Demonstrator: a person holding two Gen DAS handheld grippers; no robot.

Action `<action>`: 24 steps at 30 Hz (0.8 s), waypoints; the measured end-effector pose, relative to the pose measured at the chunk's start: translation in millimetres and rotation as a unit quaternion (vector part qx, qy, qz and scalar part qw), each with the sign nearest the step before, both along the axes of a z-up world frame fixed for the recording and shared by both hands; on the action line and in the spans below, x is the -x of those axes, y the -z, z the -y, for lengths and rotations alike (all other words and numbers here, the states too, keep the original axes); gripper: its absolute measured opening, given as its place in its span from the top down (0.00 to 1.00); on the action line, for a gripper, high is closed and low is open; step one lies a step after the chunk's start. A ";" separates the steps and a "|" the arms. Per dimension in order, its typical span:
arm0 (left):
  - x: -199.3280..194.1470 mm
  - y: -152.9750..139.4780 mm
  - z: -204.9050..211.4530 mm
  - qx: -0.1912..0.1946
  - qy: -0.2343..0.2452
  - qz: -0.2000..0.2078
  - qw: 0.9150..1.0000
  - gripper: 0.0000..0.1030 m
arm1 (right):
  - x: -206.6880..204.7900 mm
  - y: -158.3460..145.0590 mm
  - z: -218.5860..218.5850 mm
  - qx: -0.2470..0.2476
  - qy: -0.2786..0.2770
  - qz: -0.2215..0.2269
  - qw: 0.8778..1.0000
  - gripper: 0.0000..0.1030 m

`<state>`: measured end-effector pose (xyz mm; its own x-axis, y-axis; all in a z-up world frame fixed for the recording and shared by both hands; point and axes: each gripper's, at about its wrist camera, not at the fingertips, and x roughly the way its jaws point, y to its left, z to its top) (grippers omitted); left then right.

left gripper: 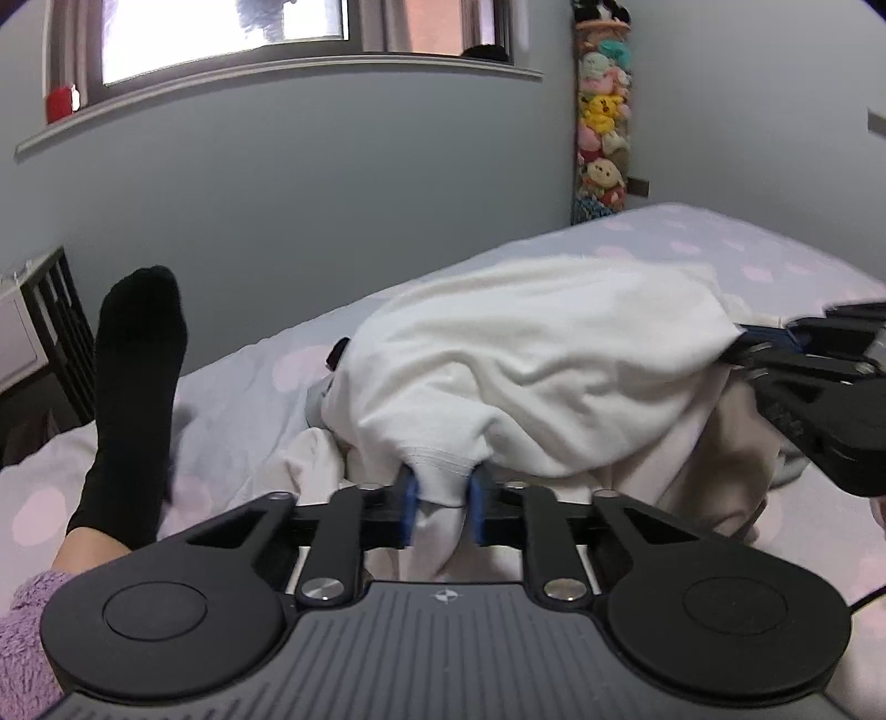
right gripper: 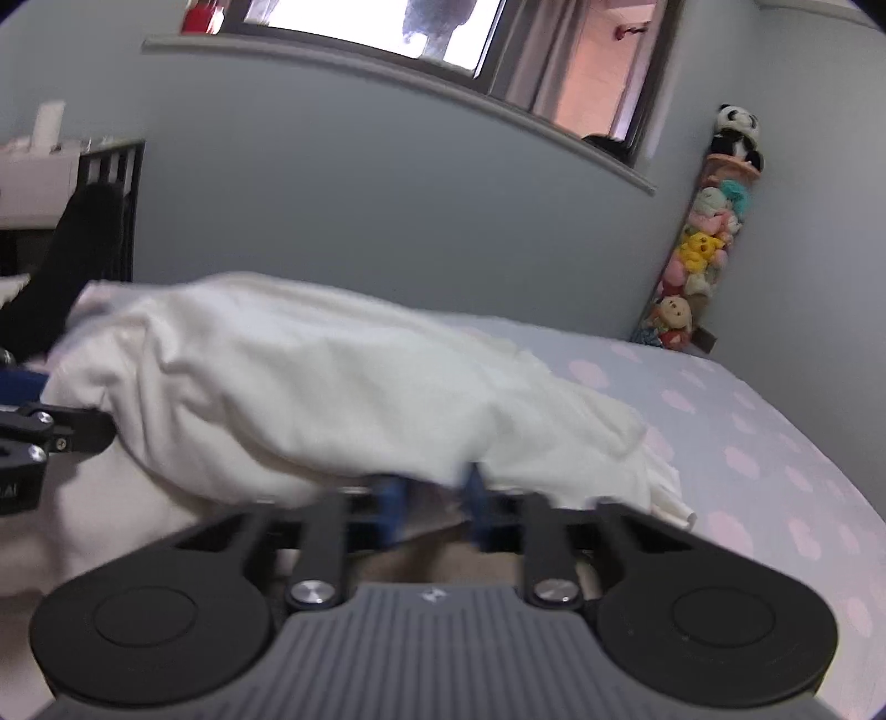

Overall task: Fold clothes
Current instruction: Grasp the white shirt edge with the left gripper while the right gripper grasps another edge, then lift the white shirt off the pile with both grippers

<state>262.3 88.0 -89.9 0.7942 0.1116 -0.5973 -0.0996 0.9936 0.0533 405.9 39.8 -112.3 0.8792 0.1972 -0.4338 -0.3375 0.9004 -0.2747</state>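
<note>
White garment: a cream-white garment (left gripper: 542, 365) lies bunched and lifted over the bed, slung between the two grippers; its ribbed hem faces the left wrist camera, and a loose edge trails down onto the bedsheet in the right wrist view (right gripper: 343, 387).
Left gripper: the left gripper (left gripper: 442, 501) has its blue-padded fingers (left gripper: 408, 498) drawn in on a fold of the hem, with cloth pinched between them and hanging below.
Right gripper: the right gripper (right gripper: 432, 501) has its blue fingers (right gripper: 392, 498) closed in on the garment's lower edge; the cloth drapes over their tips, and this view is blurred. In the left wrist view it enters from the right, its tips buried in the cloth's far side (left gripper: 819, 360).
Cloth beneath: a beige-white fabric (left gripper: 736, 443) lies under the lifted garment, crumpled on the bed.
Bed: the bedsheet (right gripper: 775, 443) is pale lilac with pink cloud shapes and is bare to the right of the garment.
Person: a foot in a black sock (left gripper: 135, 387) stands up from the bed to the left of the garment, with a bare ankle and a fuzzy purple cuff (left gripper: 25, 637) just below it.
Room: a grey-blue wall (left gripper: 332, 194) carries a window (left gripper: 221, 33) with a red object (left gripper: 60, 102) on the sill; a column of plush toys (right gripper: 700, 249) hangs in the corner, topped by a panda (right gripper: 736, 133); a dark slatted frame (left gripper: 61, 332) stands at the left edge.
</note>
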 end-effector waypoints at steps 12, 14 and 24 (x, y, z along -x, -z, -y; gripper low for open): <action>73.2 -103.4 48.1 0.003 0.097 0.084 0.992 0.98 | 70.4 -99.9 63.8 -0.058 0.090 0.080 0.991 0.99; 99.1 -113.9 63.7 0.013 0.124 0.083 0.989 0.98 | 95.4 -114.4 84.3 -0.072 0.108 0.081 0.988 0.99; 232.6 -126.8 134.5 0.064 0.277 0.037 0.958 0.98 | 295.0 -128.0 156.4 -0.119 0.205 0.116 0.965 0.99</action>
<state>29.8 -46.5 36.9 0.7519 -0.4093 -0.5168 0.4453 0.8934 -0.0596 110.9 -116.7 15.7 0.9725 -0.1182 -0.2007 0.1063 0.9919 -0.0692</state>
